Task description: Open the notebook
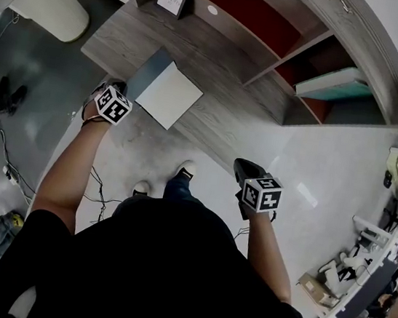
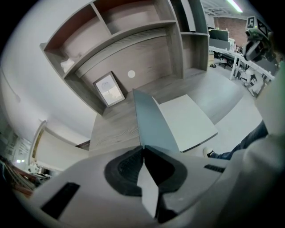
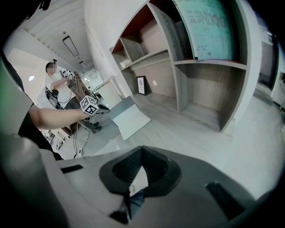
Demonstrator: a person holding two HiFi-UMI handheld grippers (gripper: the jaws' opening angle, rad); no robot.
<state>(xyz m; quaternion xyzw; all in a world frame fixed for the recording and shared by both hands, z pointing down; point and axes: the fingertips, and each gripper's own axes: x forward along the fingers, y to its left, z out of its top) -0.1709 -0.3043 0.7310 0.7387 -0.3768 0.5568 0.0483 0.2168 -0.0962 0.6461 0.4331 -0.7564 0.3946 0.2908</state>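
Now left tongs (image 2: 144,146) pinching notebook (image 2: 187,122) by raised cover edge; right tongs (image 3: 142,148) pressed together, empty, well apart.

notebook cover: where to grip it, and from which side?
Grey cover: free edge, near corner, from the desk front, as the left gripper has it. It is a thin sheet tilted up off the white page, so jaws can straddle its edge; shelves block the far side.
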